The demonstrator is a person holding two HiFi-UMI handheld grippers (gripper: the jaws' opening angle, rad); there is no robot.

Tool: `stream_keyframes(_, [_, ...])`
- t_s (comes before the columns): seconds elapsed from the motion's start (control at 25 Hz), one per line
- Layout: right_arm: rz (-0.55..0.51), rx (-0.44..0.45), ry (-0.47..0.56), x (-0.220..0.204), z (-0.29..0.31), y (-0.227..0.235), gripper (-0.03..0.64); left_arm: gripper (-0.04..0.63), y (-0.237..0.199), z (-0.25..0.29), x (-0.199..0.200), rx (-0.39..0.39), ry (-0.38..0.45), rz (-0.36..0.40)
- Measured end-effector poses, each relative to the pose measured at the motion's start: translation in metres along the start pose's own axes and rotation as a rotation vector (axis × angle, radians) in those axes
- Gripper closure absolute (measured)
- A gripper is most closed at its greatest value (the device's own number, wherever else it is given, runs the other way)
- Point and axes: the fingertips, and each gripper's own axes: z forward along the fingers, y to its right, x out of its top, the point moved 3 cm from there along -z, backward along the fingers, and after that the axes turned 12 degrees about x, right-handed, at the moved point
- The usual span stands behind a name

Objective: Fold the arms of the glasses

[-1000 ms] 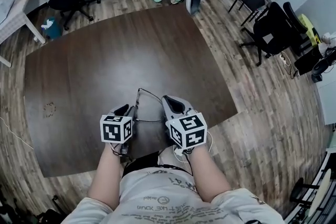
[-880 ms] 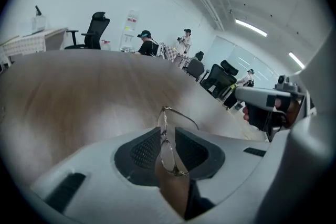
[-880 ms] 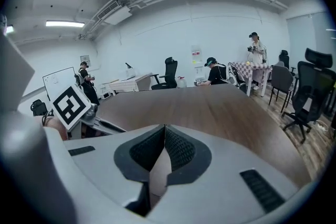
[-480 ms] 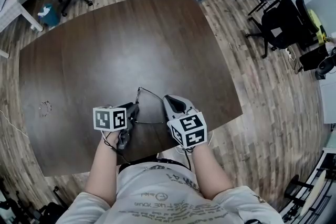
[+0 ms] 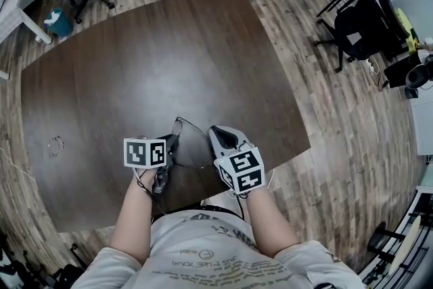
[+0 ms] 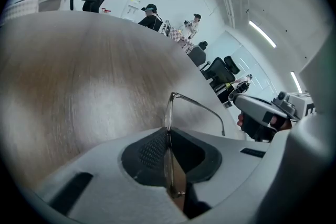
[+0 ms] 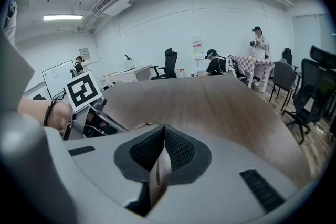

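Here, the large dark brown wooden table [image 5: 135, 64] fills the head view. Over its near edge, the grey left gripper [image 6: 168, 136] is clamped on the front of the thin-framed clear glasses [image 6: 167, 113]. One arm juts toward the grey right gripper [image 7: 164, 131], whose jaws are pressed together.

Open office: swivel chairs [image 5: 355, 27], whiteboard [image 7: 56, 78], large meeting table [image 5: 135, 57], strip lights [image 7: 63, 18].
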Motion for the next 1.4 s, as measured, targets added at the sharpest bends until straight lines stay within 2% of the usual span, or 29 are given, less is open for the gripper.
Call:
stream_keyframes(0.2, [0.019, 0.022, 0.025, -0.001, -0.008, 0.003, 0.601, 0.558, 0.003, -0.006, 0.004, 0.027, 0.029, 0.029])
stream_keyframes(0.32, [0.067, 0.077, 0.072, 0.002, -0.014, -0.001, 0.601, 0.558, 0.006, -0.015, 0.008, 0.04, 0.069, 0.075])
stream_keyframes(0.52, [0.126, 0.206, 0.088, 0.005, -0.023, -0.014, 0.6, 0.558, 0.017, -0.035, 0.019, 0.068, 0.197, 0.185])
stream_keyframes(0.8, [0.06, 0.211, 0.04, -0.006, -0.038, -0.023, 0.598, 0.558, 0.039, -0.066, 0.031, 0.08, 0.363, 0.295])
stream_keyframes(1.16, [0.032, 0.218, 0.04, -0.013, -0.051, -0.038, 0.598, 0.558, 0.053, -0.091, 0.02, 0.101, 0.42, 0.351])
stream_keyframes(1.4, [0.008, 0.267, 0.057, -0.012, -0.058, -0.058, 0.592, 0.558, 0.054, -0.107, 0.014, 0.121, 0.449, 0.371])
